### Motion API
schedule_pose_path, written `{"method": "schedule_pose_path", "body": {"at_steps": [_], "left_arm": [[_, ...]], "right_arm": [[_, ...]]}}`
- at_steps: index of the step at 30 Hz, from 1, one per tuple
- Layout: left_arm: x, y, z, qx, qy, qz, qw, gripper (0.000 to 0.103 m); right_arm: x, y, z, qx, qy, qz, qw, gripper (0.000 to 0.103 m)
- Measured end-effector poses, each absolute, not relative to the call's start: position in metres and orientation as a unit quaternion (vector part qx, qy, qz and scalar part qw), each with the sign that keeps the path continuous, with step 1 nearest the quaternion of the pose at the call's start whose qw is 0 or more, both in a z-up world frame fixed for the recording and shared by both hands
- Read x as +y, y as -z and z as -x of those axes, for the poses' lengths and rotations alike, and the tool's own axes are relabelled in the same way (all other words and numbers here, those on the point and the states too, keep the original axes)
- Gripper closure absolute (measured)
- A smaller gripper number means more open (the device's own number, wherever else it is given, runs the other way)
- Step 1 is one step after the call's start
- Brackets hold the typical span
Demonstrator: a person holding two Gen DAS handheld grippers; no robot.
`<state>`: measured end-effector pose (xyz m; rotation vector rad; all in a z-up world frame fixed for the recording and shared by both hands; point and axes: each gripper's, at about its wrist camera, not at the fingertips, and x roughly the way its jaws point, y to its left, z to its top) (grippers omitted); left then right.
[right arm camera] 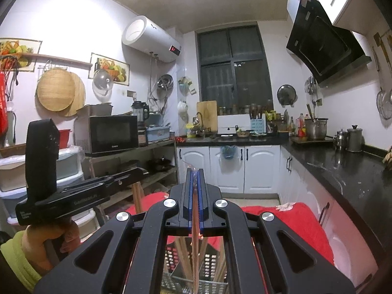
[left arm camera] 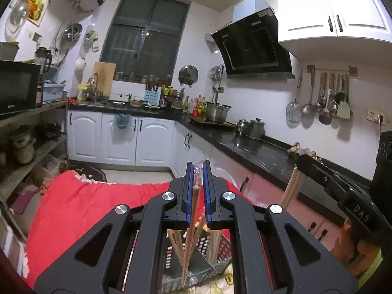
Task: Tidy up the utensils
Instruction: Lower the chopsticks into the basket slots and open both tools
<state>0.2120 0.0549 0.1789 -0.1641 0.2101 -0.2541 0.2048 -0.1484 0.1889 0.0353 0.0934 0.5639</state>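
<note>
My left gripper [left arm camera: 198, 171] is shut on a clear plastic sleeve [left arm camera: 197, 175] with wooden chopsticks [left arm camera: 193, 218] in it. The chopsticks hang down into a black perforated basket [left arm camera: 203, 257] on a red cloth [left arm camera: 93, 203]. My right gripper [right arm camera: 195, 180] is shut on the same kind of clear sleeve with chopsticks [right arm camera: 195, 245] hanging down over the basket [right arm camera: 193, 269]. Each gripper shows in the other's view, the right one [left arm camera: 303, 161] holding chopsticks [left arm camera: 292, 188] and the left one [right arm camera: 137, 174] likewise holding chopsticks [right arm camera: 137, 196].
A black countertop [left arm camera: 257, 152] with metal pots [left arm camera: 256, 128] runs along the right. White cabinets [left arm camera: 117, 142] stand at the back. A shelf rack with a microwave [right arm camera: 110, 133] is on the left. Ladles hang on a wall rail [left arm camera: 328, 98].
</note>
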Motion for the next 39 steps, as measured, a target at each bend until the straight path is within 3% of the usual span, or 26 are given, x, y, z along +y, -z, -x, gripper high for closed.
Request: {"method": "schedule_pose_path", "body": {"at_steps": [13, 39], "left_arm": [[0.059, -0.171, -0.224, 0.081, 0.088, 0.062, 0.991, 0.098], [0.062, -0.098, -0.261, 0.163, 0.081, 0.067, 0.981, 0.098]], "right_arm": [[-0.155, -0.175, -0.24, 0.038, -0.267, -0.047, 0.962, 0.099], [-0.129, -0.11, -0.275, 0.082, -0.249, -0.039, 0.964, 0.099]]}}
